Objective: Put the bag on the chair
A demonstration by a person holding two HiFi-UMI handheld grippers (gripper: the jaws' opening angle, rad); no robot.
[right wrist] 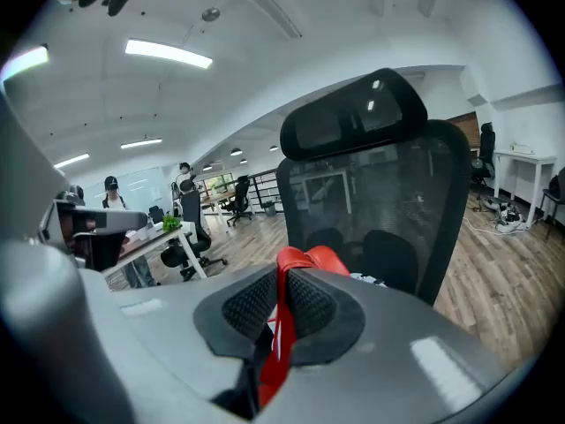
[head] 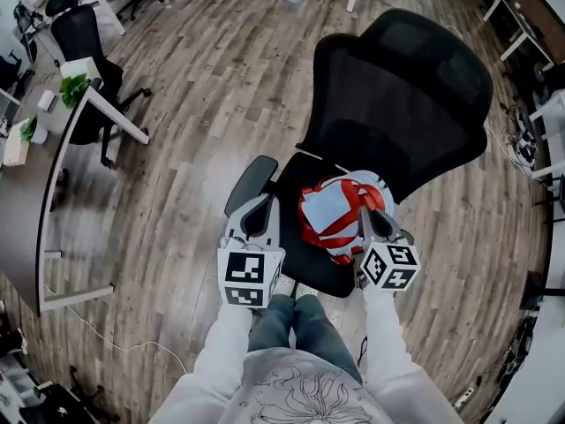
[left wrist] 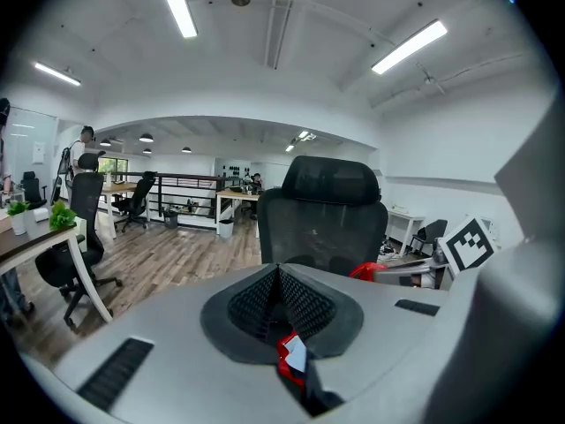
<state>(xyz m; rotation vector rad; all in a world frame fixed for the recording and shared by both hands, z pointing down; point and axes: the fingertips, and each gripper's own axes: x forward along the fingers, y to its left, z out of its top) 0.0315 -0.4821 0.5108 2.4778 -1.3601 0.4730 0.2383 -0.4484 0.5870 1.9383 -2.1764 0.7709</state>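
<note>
The bag (head: 328, 212), red, white and pale blue, rests on the seat of the black mesh office chair (head: 406, 87). My right gripper (head: 372, 212) is shut on the bag's red handle (right wrist: 309, 259), which runs up between its pads (right wrist: 311, 306) in front of the chair's backrest (right wrist: 380, 184). My left gripper (head: 257, 207) hovers by the chair's left armrest (head: 250, 177), beside the bag and apart from it. In the left gripper view its jaws (left wrist: 279, 274) are together with nothing between the tips; the red handle (left wrist: 366, 270) and the chair (left wrist: 327, 219) lie beyond.
A white-legged desk (head: 53, 148) with green plants (head: 75, 87) stands at the left, another black chair (head: 84, 38) behind it. More desks line the right edge (head: 547, 122). The person's legs (head: 296, 321) are just in front of the seat. Wooden floor surrounds the chair.
</note>
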